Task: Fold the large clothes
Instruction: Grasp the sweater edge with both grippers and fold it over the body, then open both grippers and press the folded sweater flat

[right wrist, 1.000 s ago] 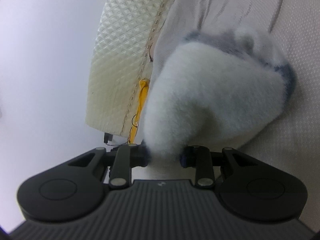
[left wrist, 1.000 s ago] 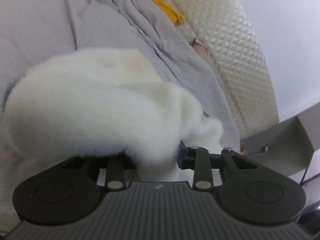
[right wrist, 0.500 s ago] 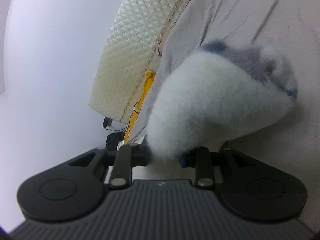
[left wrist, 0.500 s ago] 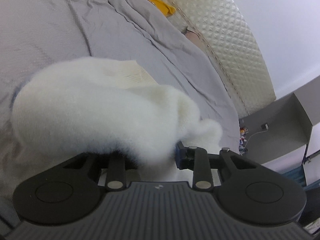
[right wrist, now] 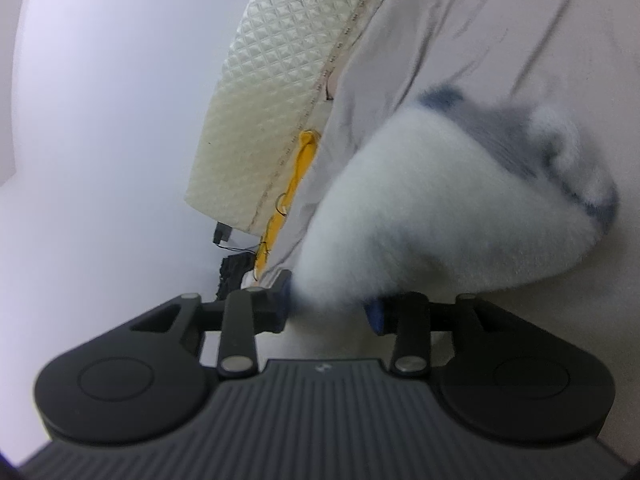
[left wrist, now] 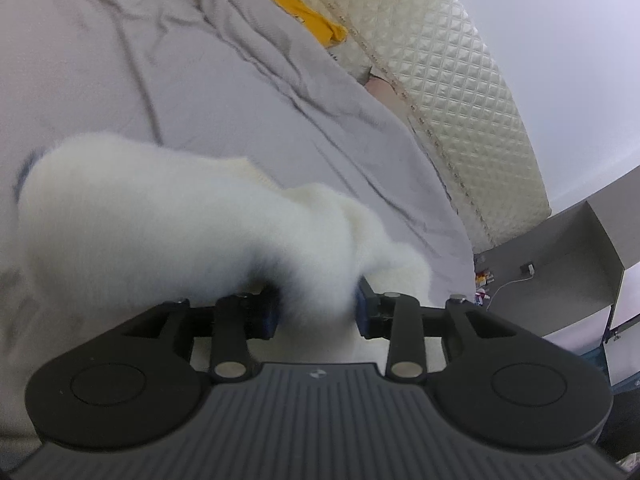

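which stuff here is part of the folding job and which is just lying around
Part of the job:
- white fleece garment, bunched between the jaws of both grippers
- left gripper, jaws just opening
- right gripper, jaws just opening
- grey bedsheet, the work surface

Lying about:
- yellow cloth
- quilted headboard
- grey side unit

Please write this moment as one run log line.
left gripper: jaws opening, white fleece between | right gripper: same | bed sheet below

Fluffy garment (left wrist: pixel 160 216) before both fingers (left wrist: pixel 268 316)
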Demonstrator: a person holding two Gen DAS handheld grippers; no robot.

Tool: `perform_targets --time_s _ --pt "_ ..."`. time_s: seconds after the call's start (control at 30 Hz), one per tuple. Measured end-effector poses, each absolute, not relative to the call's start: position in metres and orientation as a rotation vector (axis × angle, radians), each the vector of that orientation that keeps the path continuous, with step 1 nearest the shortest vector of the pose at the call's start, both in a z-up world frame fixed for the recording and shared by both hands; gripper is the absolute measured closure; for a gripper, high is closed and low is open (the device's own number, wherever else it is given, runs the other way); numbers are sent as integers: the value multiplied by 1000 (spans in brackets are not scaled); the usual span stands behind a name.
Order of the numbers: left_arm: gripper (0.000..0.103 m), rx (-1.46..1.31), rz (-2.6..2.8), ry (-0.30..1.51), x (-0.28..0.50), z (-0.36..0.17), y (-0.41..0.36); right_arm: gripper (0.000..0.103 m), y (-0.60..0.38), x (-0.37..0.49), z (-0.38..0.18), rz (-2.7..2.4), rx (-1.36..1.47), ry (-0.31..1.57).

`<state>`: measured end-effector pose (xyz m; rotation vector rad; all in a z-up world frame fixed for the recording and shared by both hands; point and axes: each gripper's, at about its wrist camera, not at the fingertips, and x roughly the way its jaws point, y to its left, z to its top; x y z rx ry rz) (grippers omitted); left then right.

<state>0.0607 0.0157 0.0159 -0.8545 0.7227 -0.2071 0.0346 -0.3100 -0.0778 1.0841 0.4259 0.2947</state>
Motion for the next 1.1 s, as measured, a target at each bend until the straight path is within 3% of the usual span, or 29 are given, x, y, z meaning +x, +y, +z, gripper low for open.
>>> perform_targets --time_s 0.07,0.47,0.73,0.93,1.03,1.1 --pt "62 -853 -200 714 80 19 12 53 -311 48 -76 295 1105 426" --pt "61 -735 -163 702 212 -14 -10 56 -328 159 -90 246 1106 451" --pt "59 -738 -188 732 262 -65 -4 58 -343 213 -137 256 1128 525" --pt "57 -734 -207 734 273 -67 -2 58 -347 227 -146 274 1114 531" --pt "53 -698 -220 728 268 -58 -3 58 -345 226 -140 278 1077 533" --pt "42 -683 -231 719 260 -50 -3 57 -341 221 -133 269 1027 532"
